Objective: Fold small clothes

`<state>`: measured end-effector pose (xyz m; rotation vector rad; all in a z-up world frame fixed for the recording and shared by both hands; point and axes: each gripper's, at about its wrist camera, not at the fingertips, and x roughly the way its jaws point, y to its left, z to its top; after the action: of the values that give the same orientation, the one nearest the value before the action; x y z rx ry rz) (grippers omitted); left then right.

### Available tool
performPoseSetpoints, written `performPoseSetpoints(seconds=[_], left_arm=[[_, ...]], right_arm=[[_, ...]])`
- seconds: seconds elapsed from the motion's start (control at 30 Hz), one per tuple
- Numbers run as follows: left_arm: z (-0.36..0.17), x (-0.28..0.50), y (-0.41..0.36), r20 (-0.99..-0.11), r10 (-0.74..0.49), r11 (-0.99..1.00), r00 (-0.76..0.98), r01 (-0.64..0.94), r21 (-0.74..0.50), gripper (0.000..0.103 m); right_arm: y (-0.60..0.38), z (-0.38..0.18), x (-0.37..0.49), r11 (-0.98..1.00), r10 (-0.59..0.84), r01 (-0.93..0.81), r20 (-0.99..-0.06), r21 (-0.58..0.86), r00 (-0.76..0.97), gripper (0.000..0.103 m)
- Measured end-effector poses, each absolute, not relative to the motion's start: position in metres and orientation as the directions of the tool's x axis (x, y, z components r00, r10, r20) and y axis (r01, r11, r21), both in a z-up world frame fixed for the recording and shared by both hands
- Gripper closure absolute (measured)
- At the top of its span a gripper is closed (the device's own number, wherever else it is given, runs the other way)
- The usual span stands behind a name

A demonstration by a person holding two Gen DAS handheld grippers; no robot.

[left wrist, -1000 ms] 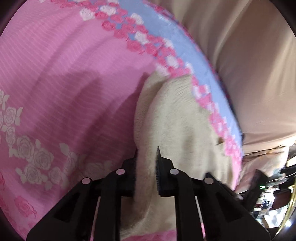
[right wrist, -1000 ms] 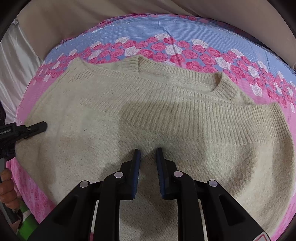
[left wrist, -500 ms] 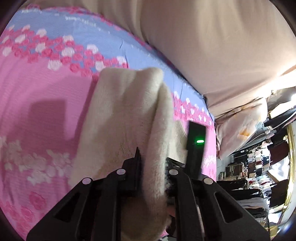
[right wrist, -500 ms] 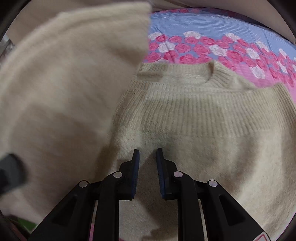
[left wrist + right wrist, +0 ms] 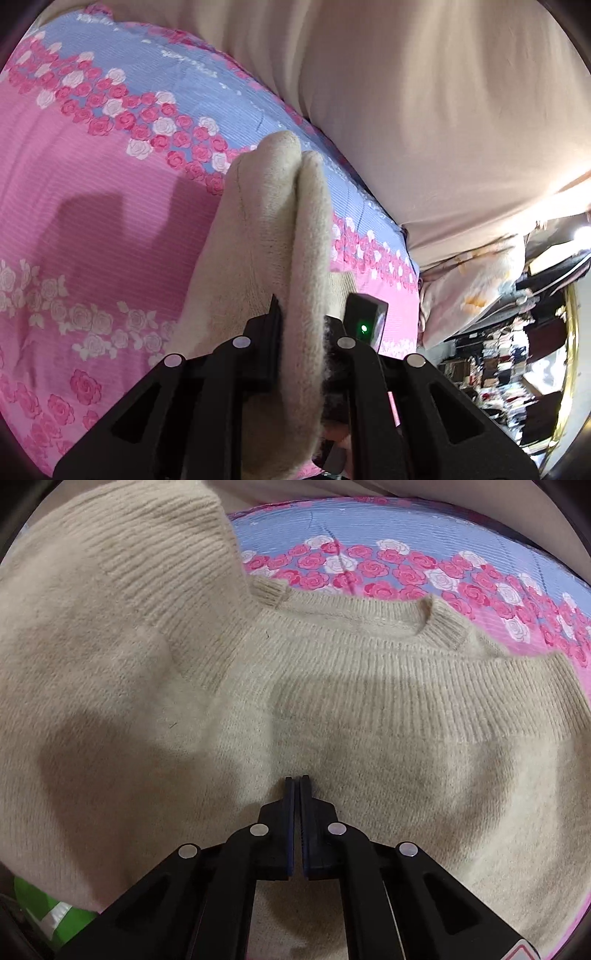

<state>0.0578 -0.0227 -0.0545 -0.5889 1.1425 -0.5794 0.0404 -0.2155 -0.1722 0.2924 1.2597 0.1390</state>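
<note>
A beige knit sweater lies on a pink and blue rose-print bedspread, neckline at the far side. Its left part is lifted and swung over the body. My left gripper is shut on a thick fold of the sweater and holds it up above the bed. My right gripper is shut, its tips pressed down on the middle of the sweater body; no cloth shows between the jaws.
A beige headboard or wall runs along the bedspread's far edge. A pillow and cluttered shelves lie to the right. A green object sits at lower left in the right wrist view.
My left gripper has lifted the sweater's left side off the bed and carried it over the body. My right gripper's jaws have closed from a narrow gap.
</note>
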Motion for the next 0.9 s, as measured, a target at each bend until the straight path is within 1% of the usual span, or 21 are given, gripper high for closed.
performPoseSetpoints(seconds=[0.1,0.13,0.17,0.33,0.4,0.47,0.5,0.53,0.57,0.6,0.63,0.67,0.7,0.73,0.77,0.8,0.87,0.9], left_arm=[[-0.057,0.056,-0.039,-0.661,-0.695,0.711,0.281,0.138,-0.689,0.091],[-0.056,0.055,-0.046,-0.663,-0.698,0.71,0.271,0.147,-0.688,0.091],[-0.055,0.053,-0.054,-0.662,-0.702,0.708,0.261,0.162,-0.687,0.091],[-0.043,0.046,-0.118,-0.645,-0.74,0.671,0.19,0.265,-0.692,0.091],[-0.047,0.043,-0.153,-0.665,-0.732,0.673,0.147,0.3,-0.676,0.09],[-0.061,0.039,-0.181,-0.696,-0.706,0.693,0.132,0.329,-0.641,0.083],[-0.077,0.036,-0.198,-0.729,-0.673,0.719,0.126,0.344,-0.604,0.074],[-0.09,0.035,-0.208,-0.758,-0.643,0.742,0.113,0.34,-0.578,0.067],[-0.102,0.033,-0.213,-0.778,-0.622,0.759,0.092,0.316,-0.569,0.066],[-0.113,0.03,-0.213,-0.779,-0.624,0.763,0.064,0.264,-0.59,0.066],[-0.115,0.028,-0.21,-0.76,-0.648,0.748,0.05,0.234,-0.621,0.063],[-0.112,0.026,-0.207,-0.746,-0.664,0.735,0.053,0.234,-0.637,0.059],[-0.103,0.023,-0.202,-0.742,-0.665,0.734,0.084,0.261,-0.627,0.051],[-0.094,0.022,-0.197,-0.744,-0.657,0.741,0.122,0.285,-0.608,0.04],[-0.084,0.02,-0.19,-0.744,-0.647,0.751,0.168,0.31,-0.583,0.036],[-0.072,0.019,-0.18,-0.74,-0.634,0.764,0.224,0.331,-0.554,0.03],[-0.057,0.022,-0.163,-0.737,-0.608,0.788,0.295,0.339,-0.514,0.027],[-0.051,0.025,-0.152,-0.738,-0.594,0.8,0.321,0.334,-0.498,0.026]], right_arm=[[-0.232,-0.168,0.041,0.927,0.314,0.101,-0.895,0.361,0.317,0.1],[-0.239,-0.161,0.036,0.918,0.32,0.121,-0.886,0.377,0.337,0.1],[-0.246,-0.154,0.03,0.912,0.322,0.129,-0.875,0.389,0.362,0.097],[-0.302,-0.128,-0.01,0.89,0.289,0.2,-0.846,0.41,0.449,0.096],[-0.33,-0.129,-0.027,0.867,0.28,0.255,-0.842,0.428,0.462,0.095],[-0.355,-0.136,-0.045,0.841,0.268,0.314,-0.842,0.441,0.467,0.092],[-0.367,-0.142,-0.053,0.824,0.266,0.345,-0.845,0.449,0.464,0.092],[-0.377,-0.147,-0.059,0.808,0.264,0.377,-0.85,0.453,0.455,0.091],[-0.388,-0.151,-0.067,0.781,0.271,0.411,-0.849,0.469,0.454,0.091],[-0.393,-0.152,-0.073,0.759,0.285,0.423,-0.837,0.495,0.468,0.091],[-0.397,-0.151,-0.08,0.738,0.301,0.427,-0.821,0.523,0.486,0.09],[-0.399,-0.149,-0.089,0.719,0.314,0.427,-0.805,0.548,0.504,0.084],[-0.401,-0.145,-0.093,0.697,0.333,0.424,-0.785,0.578,0.523,0.077],[-0.401,-0.143,-0.094,0.675,0.352,0.421,-0.766,0.606,0.538,0.062],[-0.402,-0.14,-0.094,0.654,0.372,0.415,-0.747,0.632,0.55,0.051],[-0.4,-0.137,-0.09,0.632,0.398,0.406,-0.726,0.66,0.56,0.048],[-0.398,-0.138,-0.077,0.613,0.436,0.39,-0.706,0.687,0.558,0.034],[-0.392,-0.137,-0.072,0.607,0.452,0.393,-0.707,0.691,0.544,0.033]])
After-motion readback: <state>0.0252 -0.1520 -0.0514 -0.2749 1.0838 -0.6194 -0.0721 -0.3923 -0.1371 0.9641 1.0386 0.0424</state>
